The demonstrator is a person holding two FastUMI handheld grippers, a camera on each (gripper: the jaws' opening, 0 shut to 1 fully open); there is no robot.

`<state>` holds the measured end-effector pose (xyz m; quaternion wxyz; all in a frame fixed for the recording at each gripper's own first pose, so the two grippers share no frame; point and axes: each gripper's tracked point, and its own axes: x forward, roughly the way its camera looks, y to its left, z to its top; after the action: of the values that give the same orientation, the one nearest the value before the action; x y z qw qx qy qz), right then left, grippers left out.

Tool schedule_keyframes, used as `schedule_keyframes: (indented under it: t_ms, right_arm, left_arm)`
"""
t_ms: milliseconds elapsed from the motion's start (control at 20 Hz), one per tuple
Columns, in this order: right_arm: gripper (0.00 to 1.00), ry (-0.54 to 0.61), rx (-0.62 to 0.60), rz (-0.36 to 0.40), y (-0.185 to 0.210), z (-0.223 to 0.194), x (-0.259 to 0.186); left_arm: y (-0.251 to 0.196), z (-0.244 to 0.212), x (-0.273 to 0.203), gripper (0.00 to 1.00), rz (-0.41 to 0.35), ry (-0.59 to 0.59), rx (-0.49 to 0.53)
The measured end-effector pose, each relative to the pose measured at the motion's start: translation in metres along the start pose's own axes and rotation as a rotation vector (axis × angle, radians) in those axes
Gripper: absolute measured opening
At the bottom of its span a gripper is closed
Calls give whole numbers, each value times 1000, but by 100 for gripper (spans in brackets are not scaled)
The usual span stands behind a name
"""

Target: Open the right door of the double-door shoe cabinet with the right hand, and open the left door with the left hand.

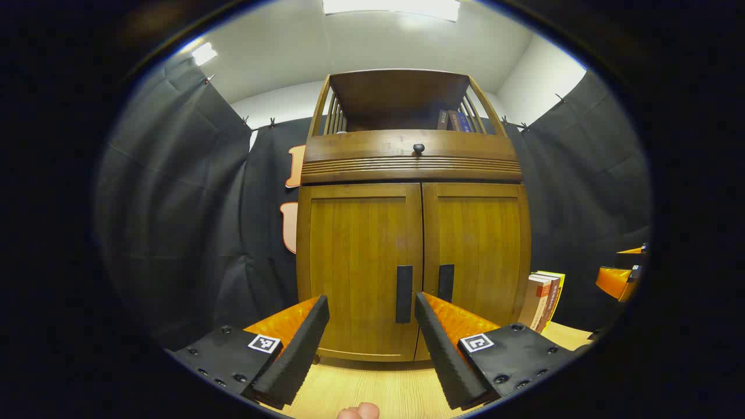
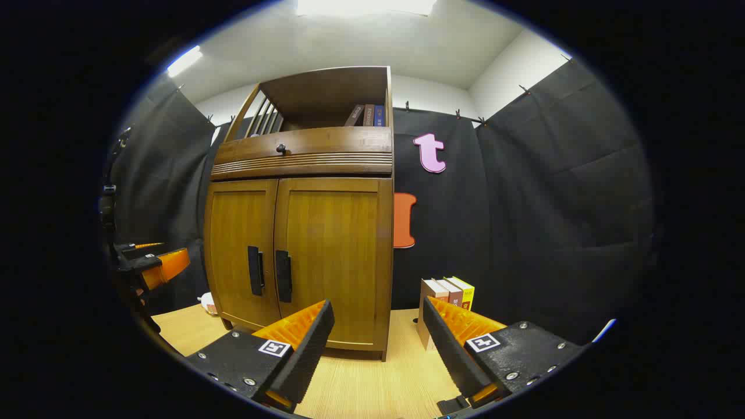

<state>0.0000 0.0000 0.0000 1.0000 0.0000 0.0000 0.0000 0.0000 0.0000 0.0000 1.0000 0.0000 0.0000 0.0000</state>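
In the left gripper view, the left hand-held gripper [image 1: 371,326] is held open, its two fingers spread wide and nothing between them. The cabinet [image 1: 410,233] is seen straight ahead of it on the counter [image 1: 378,390], apart from the fingers. Both doors are shut. The left door [image 1: 358,267] lies between and above the fingers, and its dark handle [image 1: 404,294] is framed just inside the right finger. The right door [image 1: 477,256] with its handle [image 1: 446,283] is seen beyond that finger. A stack of books [image 1: 544,299] is stood just beside the cabinet's right side, and the other gripper is glimpsed at the far right edge.

In the right gripper view, the left gripper is glimpsed at the far left edge. The cabinet [image 2: 302,250] is placed ahead and to the left of the right hand-held gripper [image 2: 378,331], which is also held open and empty, well apart from the doors. The two handles [image 2: 269,273] are seen up and left of its left finger. The books [image 2: 448,297] are seen above its right finger.
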Motion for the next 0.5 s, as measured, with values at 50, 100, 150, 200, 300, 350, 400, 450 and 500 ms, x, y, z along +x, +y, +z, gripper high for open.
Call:
schedule_keyframes:
  t_ms: [50, 100, 150, 200, 300, 350, 400, 450, 500]
  right_arm:
    - [94, 0, 0, 1, 1, 0, 0]
    - [94, 0, 0, 1, 1, -1, 0]
    - [94, 0, 1, 2, 2, 0, 0]
    - [94, 0, 0, 1, 1, 0, 0]
    - [94, -4, -4, 1, 1, 0, 1]
    - [94, -7, -9, 0, 1, 0, 3]
    - [94, -6, -13, -1, 1, -1, 5]
    - [94, -5, -11, 1, 1, -2, 8]
    - [94, -3, -4, 5, 3, -2, 12]
  left_arm:
    - [0, 0, 0, 94, 2, -1, 0]
    - [0, 1, 0, 94, 2, 0, -1]
    - [1, 1, 0, 94, 3, -1, -1]
    - [1, 0, 0, 94, 4, 0, -1]
    - [1, 0, 1, 94, 2, 0, -1]
    - [1, -1, 1, 94, 0, 3, 0]
    - [2, -2, 2, 94, 0, 8, 2]
    - [2, -2, 2, 94, 0, 12, 2]
    - [3, -2, 2, 93, 6, 14, 3]
